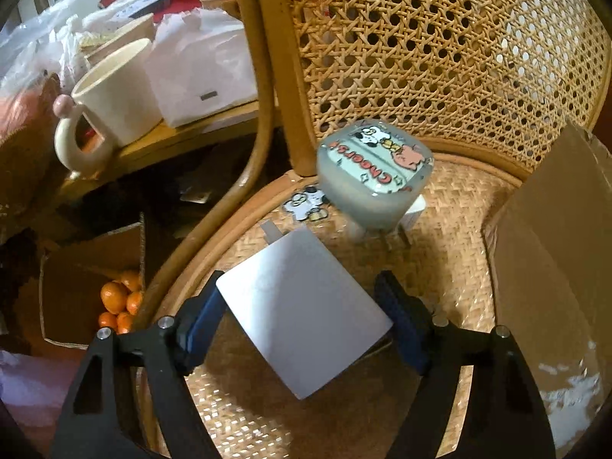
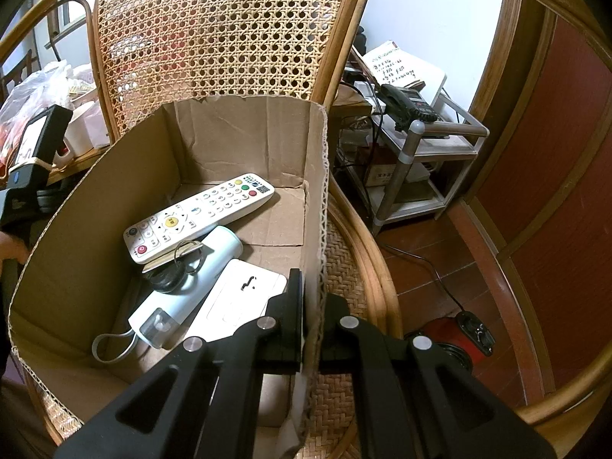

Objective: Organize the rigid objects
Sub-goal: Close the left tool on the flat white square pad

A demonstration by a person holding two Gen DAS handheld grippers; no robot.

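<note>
My left gripper [image 1: 302, 306] is shut on a flat silver rectangular card [image 1: 302, 317], held above the woven chair seat [image 1: 451, 252]. A charger plug in a cartoon case [image 1: 373, 176] stands on the seat beyond it. My right gripper [image 2: 311, 306] is shut on the right wall of a cardboard box [image 2: 315, 191] that stands on the chair. Inside the box lie a white remote [image 2: 199, 216], a pale blue bottle [image 2: 191, 283], a key ring [image 2: 181, 264] and a white flat device [image 2: 237, 298].
The cane chair back [image 1: 440, 46] rises behind. A cream mug [image 1: 114, 103] and white bags sit on a side table at left. A box of oranges [image 1: 118, 302] is on the floor. A shelf with a phone [image 2: 409, 105] stands at right.
</note>
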